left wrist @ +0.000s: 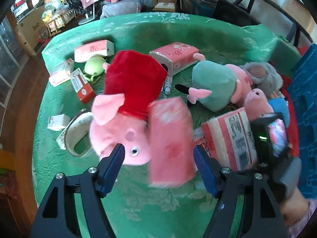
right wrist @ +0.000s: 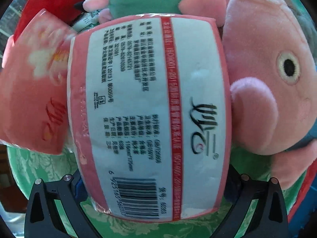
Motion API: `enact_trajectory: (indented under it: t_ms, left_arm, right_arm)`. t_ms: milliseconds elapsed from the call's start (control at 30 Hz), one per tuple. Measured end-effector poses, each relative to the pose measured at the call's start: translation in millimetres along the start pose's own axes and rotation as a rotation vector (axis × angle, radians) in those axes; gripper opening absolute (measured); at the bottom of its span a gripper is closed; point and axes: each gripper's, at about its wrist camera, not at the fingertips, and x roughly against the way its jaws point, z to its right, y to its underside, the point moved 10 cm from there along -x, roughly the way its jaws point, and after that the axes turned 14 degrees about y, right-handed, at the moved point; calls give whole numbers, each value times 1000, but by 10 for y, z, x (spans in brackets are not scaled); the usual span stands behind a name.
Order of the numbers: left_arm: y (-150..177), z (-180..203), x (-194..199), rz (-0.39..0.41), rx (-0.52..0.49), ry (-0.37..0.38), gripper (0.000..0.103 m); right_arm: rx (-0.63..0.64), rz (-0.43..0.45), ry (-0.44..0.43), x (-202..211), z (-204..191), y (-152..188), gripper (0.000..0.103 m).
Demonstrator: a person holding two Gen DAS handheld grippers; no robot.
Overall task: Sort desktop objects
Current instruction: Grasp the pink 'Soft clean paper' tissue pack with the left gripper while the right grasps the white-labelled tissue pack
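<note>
My left gripper [left wrist: 159,161] stands open above the green tablecloth [left wrist: 138,208]. A blurred pink tissue pack [left wrist: 170,138] sits between its blue pads [left wrist: 116,158]; the left pad is clear of it. It leans beside a pig plush in a red dress [left wrist: 130,103]. A second tissue pack [right wrist: 154,109], white label up, fills the right wrist view between the fingers of my right gripper [right wrist: 156,182]. One blue pad [right wrist: 79,186] shows at its left edge; the rest is hidden. In the left wrist view this pack [left wrist: 227,138] lies under the right gripper's black body [left wrist: 271,136].
Two more tissue packs [left wrist: 93,50] [left wrist: 176,56] lie at the back. Medicine boxes [left wrist: 82,85], a green toy [left wrist: 94,68] and a white ring [left wrist: 79,136] lie left. A green-dressed pig plush [left wrist: 216,85] and another pig [right wrist: 277,69] crowd the right, by a blue crate [left wrist: 305,99].
</note>
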Motion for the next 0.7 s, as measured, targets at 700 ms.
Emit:
enact_trajectory:
  t_ms: [700]
  left_arm:
    - [397, 19, -861, -193, 8, 27, 61]
  right_arm:
    - [-132, 36, -137, 413, 214, -114, 103]
